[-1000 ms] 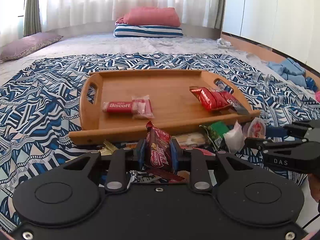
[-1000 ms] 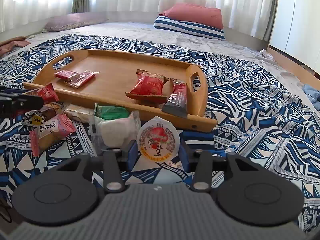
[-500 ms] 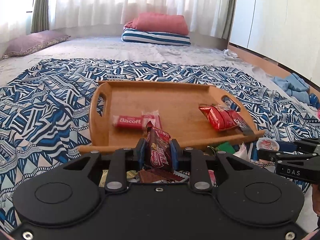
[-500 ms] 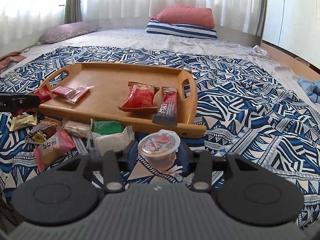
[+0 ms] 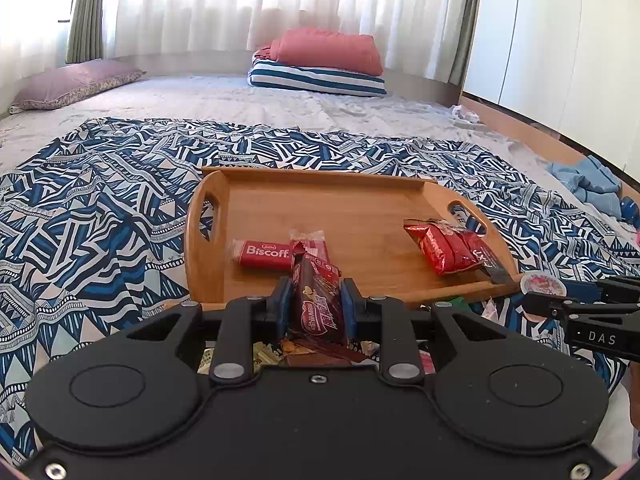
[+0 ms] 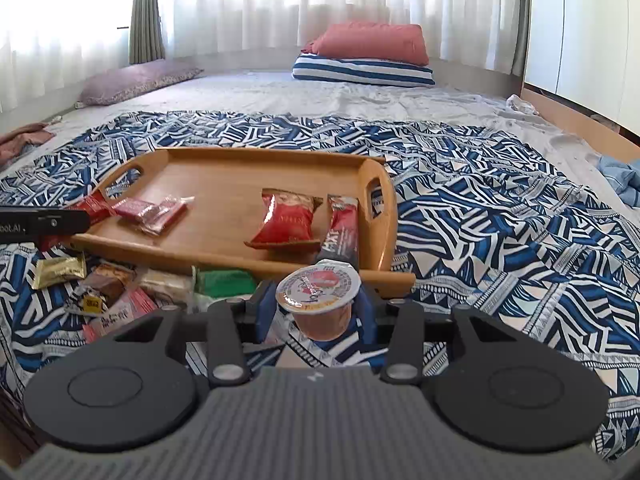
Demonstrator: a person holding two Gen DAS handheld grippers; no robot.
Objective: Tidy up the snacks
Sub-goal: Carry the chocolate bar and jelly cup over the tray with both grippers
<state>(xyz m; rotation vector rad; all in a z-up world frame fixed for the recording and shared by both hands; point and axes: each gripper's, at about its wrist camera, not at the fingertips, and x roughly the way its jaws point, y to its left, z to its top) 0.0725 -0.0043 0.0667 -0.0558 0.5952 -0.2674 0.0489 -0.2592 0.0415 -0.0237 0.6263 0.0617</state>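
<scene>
We judge the dark-red wrapped bar (image 5: 318,302), clamped upright mid-length in our left gripper (image 5: 314,306) at lower centre, light and crushable. Right gripper (image 6: 316,312) pinches the stiff jelly cup (image 6: 318,298) below its rim, short of the tray (image 6: 224,254).

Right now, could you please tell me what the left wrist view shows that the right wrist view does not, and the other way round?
Only the left wrist view shows the Biscoff label face-on, and the left gripper shut on a brown bar.

Only the right wrist view shows the loose pile in full: gold packet, green packet. It also shows the right gripper shut on a jelly cup from close up.

Both show the tray holding the red bag.
</scene>
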